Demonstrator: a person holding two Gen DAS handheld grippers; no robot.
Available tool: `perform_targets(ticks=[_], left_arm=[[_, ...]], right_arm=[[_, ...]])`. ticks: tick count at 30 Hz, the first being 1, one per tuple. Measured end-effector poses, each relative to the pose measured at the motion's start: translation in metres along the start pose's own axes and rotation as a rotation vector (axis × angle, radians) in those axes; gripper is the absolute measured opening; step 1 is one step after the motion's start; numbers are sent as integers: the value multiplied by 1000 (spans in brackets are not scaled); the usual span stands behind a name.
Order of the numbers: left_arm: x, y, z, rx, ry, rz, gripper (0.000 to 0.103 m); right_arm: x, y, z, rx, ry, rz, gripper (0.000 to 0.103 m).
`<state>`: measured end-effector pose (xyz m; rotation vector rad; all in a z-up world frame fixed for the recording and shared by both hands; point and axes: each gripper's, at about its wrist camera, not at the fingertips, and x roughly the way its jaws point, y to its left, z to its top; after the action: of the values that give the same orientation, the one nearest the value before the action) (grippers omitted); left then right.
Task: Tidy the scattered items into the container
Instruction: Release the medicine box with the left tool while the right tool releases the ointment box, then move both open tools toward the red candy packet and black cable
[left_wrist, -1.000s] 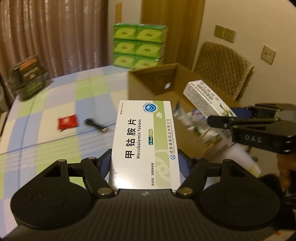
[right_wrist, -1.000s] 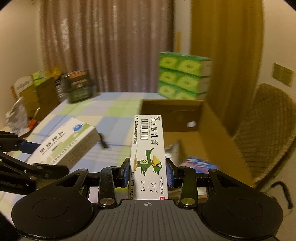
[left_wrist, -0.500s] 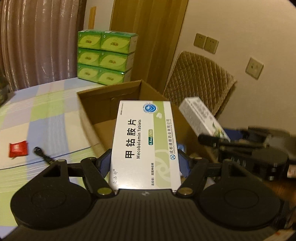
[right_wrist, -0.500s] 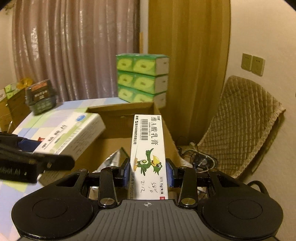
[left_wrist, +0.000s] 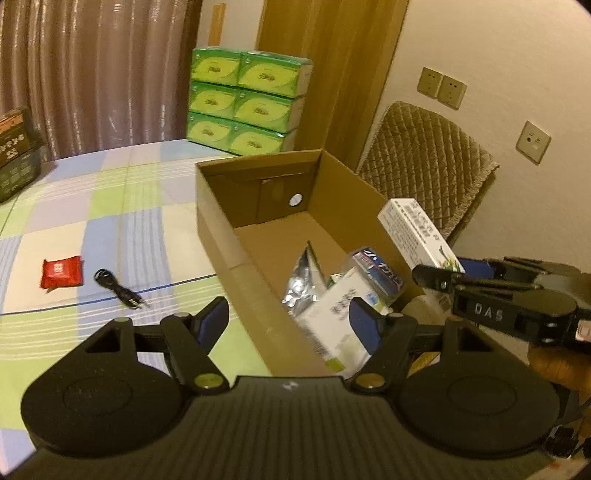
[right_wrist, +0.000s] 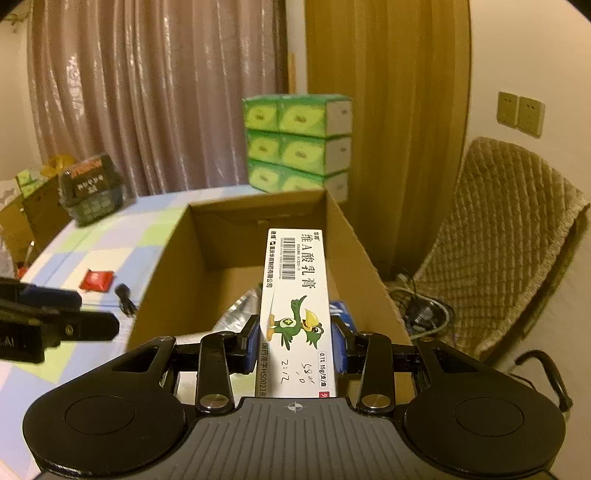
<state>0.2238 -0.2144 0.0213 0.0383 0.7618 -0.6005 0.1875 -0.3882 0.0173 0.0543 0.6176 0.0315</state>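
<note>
- The table, under a checked cloth (left_wrist: 110, 206) of blue, green and cream, carries the open cardboard box (left_wrist: 221, 236) on its right side, just beside a quilted chair (left_wrist: 424, 147).
- A stack of green tissue packs (left_wrist: 247, 99) stands at the far edge, behind the cardboard box.
- The left gripper (left_wrist: 288, 317) hangs over the box's near end with its fingers spread wide and nothing between them.
- The right gripper (right_wrist: 295, 341) is clamped on an upright white ointment carton (right_wrist: 295, 295) with a green bird, held over the box.
- Inside the box lie a white tablet box (left_wrist: 340, 314), blurred and tilted, possibly not yet at rest, a silver foil pouch (left_wrist: 303, 284) and a blue-labelled pack (left_wrist: 376, 269).
- Left of the box on the cloth rest a red packet (left_wrist: 61, 271) and, just beside it, a black cable (left_wrist: 118, 288).
</note>
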Motion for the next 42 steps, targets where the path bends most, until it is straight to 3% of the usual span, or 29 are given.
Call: perform_targets(ticks=[1, 2, 3, 4, 13, 24, 29, 36, 42], left_arm=[[-2, 2, -1, -3, -2, 2, 67], [-4, 4, -2, -6, -3, 7, 68], [-7, 7, -4, -7, -5, 14, 68], [-9, 9, -5, -7, -7, 19, 68], [-32, 40, -31, -35, 6, 90, 70], [-66, 103, -60, -36, 36, 205, 74], [-75, 130, -66, -19, 54, 254, 76], [-78, 165, -75, -17, 82, 294, 91], [-66, 190, -78, 15, 127, 299, 98]], right_arm=[[-1, 1, 1, 0, -17, 6, 38], [-2, 1, 3, 0, -24, 6, 63], [-4, 1, 4, 7, -31, 1, 75], [-7, 0, 4, 20, -49, 5, 79], [-22, 22, -13, 4, -15, 49, 79], [-26, 104, -2, -118, -25, 185, 79], [-9, 141, 3, -188, -7, 227, 79], [24, 180, 0, -253, 48, 273, 79], [59, 203, 2, -311, 92, 291, 79]])
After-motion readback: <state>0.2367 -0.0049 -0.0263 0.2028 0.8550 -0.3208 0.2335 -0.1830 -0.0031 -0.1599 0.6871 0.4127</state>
